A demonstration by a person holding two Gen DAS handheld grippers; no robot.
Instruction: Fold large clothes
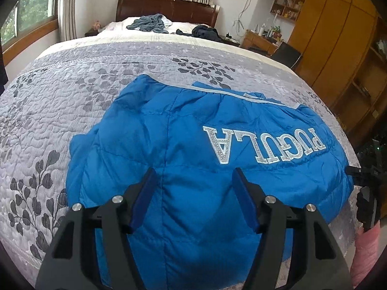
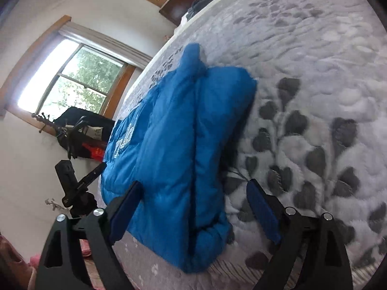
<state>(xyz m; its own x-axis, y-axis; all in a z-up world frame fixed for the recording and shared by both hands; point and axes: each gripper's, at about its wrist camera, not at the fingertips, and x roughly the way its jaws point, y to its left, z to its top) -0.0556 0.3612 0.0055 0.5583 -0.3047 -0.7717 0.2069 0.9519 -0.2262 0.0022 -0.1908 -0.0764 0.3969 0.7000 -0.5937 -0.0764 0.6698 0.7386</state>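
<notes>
While spread wide above the puffy blue quilted jacket (image 1: 193, 145) on the grey leaf-patterned bed (image 1: 60, 111), gripped nothing: left claw (image 1: 193, 178), right claw (image 2: 193, 191).

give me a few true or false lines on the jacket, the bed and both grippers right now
1. The jacket is blue with silver letters. True.
2. The left gripper is shut on the jacket. False: its jaws are open with the fabric lying between them.
3. The jacket lies on a grey leaf-print quilt. True.
4. The right gripper is shut. False: its jaws are spread wide at the jacket's edge.
5. Dark clothes lie near the headboard. True.
6. The jacket hangs on the wardrobe. False: it lies on the bed.
</notes>
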